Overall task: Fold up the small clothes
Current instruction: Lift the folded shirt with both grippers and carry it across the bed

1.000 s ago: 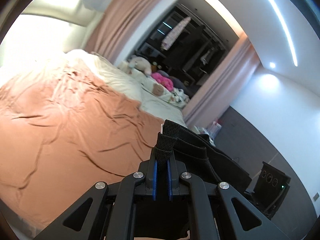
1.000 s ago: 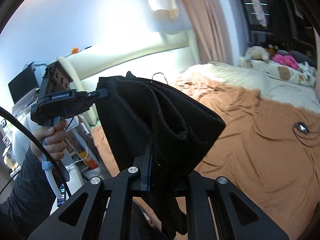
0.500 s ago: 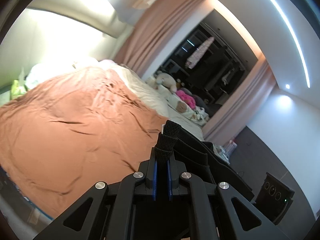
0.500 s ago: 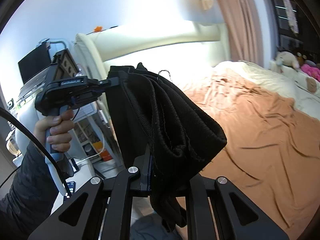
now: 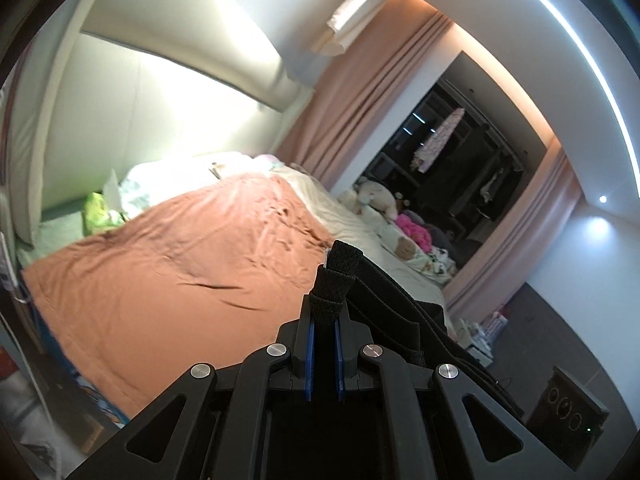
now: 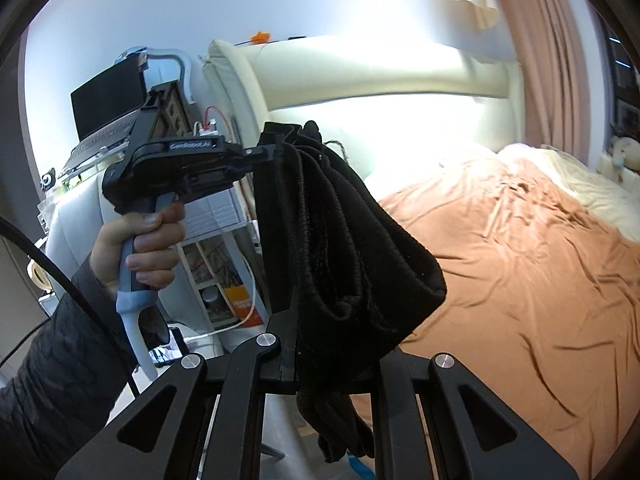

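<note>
Both tools have swung along the bed, left tool (image 5: 322, 322) and right tool (image 6: 296, 344) each clamped on the small black knit garment (image 6: 340, 232), held aloft, next needing spreading on the rust-orange bedsheet (image 6: 520, 264).

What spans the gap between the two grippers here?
The black knit garment hangs between them in the right wrist view: the left gripper pinches its top edge, the right gripper clamps its lower part. Nothing else intervenes.

An orange sheet (image 5: 168, 276) covers the bed. Stuffed toys (image 5: 376, 200) lie near pink curtains (image 5: 360, 120). A laptop (image 6: 106, 100) stands beside the headboard (image 6: 360, 76).
</note>
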